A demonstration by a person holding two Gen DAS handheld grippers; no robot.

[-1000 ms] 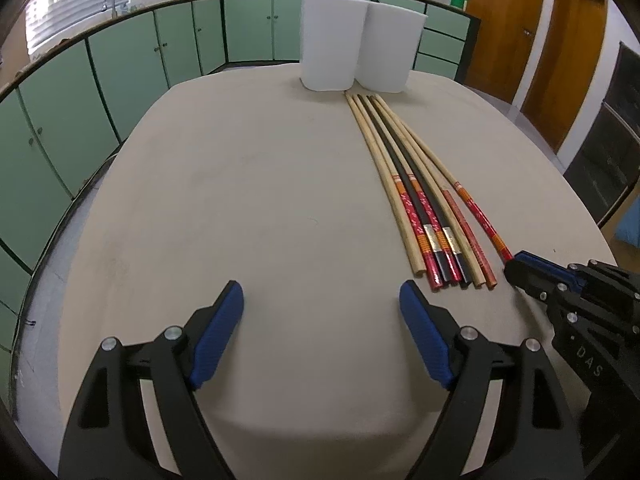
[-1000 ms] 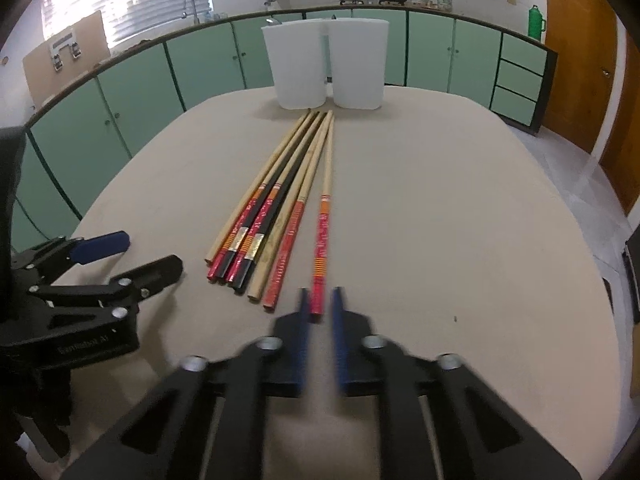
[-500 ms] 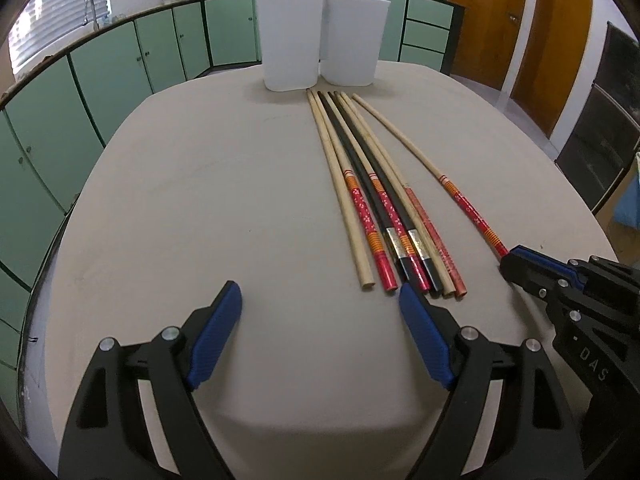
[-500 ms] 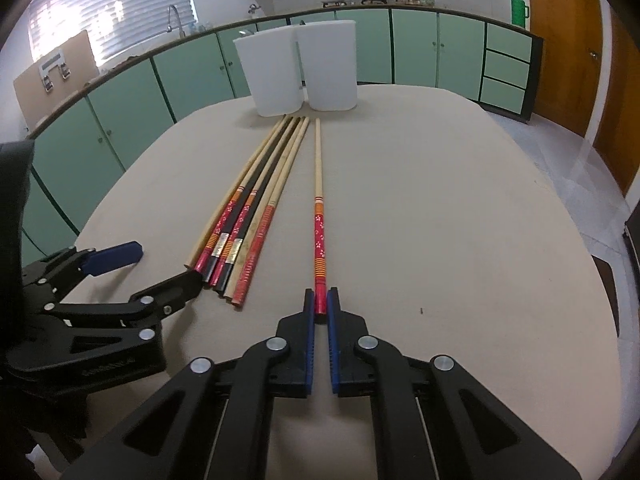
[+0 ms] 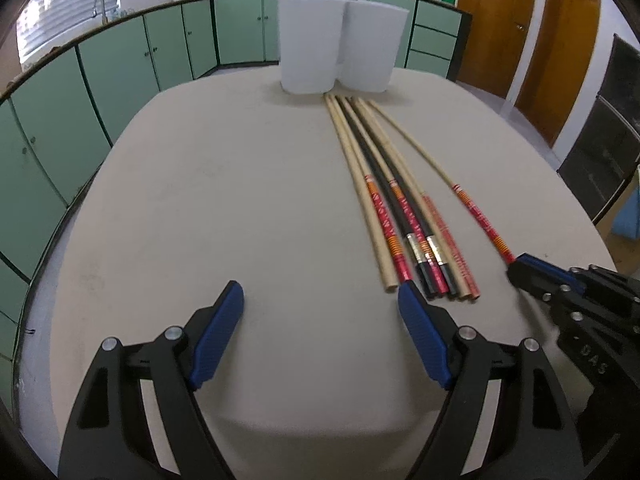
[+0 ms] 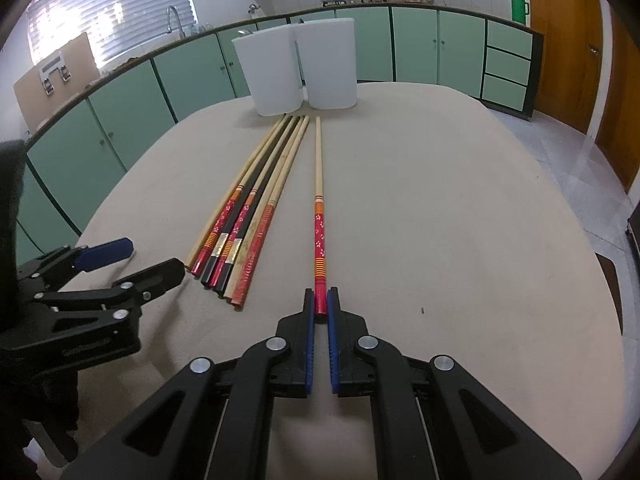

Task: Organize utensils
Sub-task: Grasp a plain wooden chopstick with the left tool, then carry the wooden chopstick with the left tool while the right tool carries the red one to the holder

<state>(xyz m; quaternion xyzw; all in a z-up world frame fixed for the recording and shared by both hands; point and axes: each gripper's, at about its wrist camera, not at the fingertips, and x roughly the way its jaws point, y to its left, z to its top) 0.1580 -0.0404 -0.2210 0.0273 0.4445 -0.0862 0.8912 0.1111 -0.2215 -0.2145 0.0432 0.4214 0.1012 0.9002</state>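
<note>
Left wrist view first: we see our left hand-held gripper spread wide, grasping nothing, its blue pads low over the beige surface. Just beyond the right-side pad lies the bundle of chopsticks, side by side and touching, with their decorated red and black ends toward us and their plain tips reaching two white containers that stand next to each other at the far edge. One single chopstick lies apart to the right of the bundle, angled away from it. Its red end meets the tip of our right hand-held gripper, which enters from the right edge of this view.

Right wrist view: our right hand-held gripper is clenched on the single chopstick, its blue pads pinching the red end while the rest runs straight ahead along the surface toward the white containers. We cannot tell whether the chopstick is lifted or resting. The bundle of chopsticks lies to the left, clearly separated from the held one at the near end and closer at the far tips. Our left hand-held gripper shows at the left, released, its nearer finger just beside the bundle's near ends. Green cabinets line the room behind.
</note>
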